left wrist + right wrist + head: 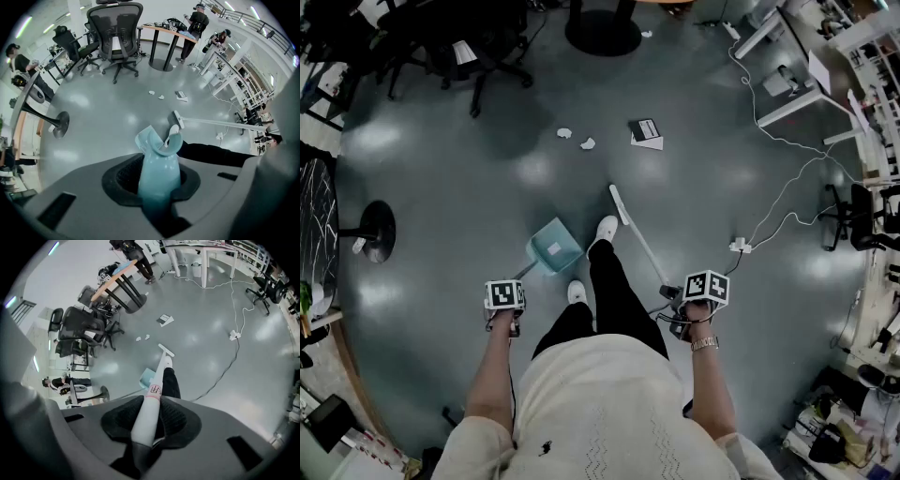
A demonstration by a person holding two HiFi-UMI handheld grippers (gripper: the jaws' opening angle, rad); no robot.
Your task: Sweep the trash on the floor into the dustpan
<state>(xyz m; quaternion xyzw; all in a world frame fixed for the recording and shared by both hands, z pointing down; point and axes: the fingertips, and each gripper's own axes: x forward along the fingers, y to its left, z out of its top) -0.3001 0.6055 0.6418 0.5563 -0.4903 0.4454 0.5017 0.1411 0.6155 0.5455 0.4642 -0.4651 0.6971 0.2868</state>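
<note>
L gripper (158, 185) is clamped on the handle of the teal dustpan (555, 247), jaws snug round it, no gap showing. Pan hangs low just ahead of the person's feet, mouth turned fwd toward the mess, so it's ready to go down as the catch. R gripper (147, 423) is closed on the white broom (642, 243) near the top of the shaft. Shaft slants down and fwd, putting the narrow head just past the front shoe (606, 228). That gives long reach w/o bending. Can't tell if the head actually touches.

Trash isn't in the pan yet. A crumpled paper bit (564, 133), a second scrap (588, 143) just beside it and a flat card (646, 132) a little to the R lie out on the open grey floor (469, 197). They're well ahead of both tools, between the person and the office chairs (459, 52).

Looks like approach stage, nothing swept so far. Next prob means stepping closer, setting the pan lip flat on the near side of the scraps, getting the broom head beyond them, then drawing back into the pan. Paper bits are light and may skitter sideways. The card, being flat, could jam at the lip instead of riding in. White cable (773, 211) trails on the R side, well apart from the trash but worth minding underfoot.
</note>
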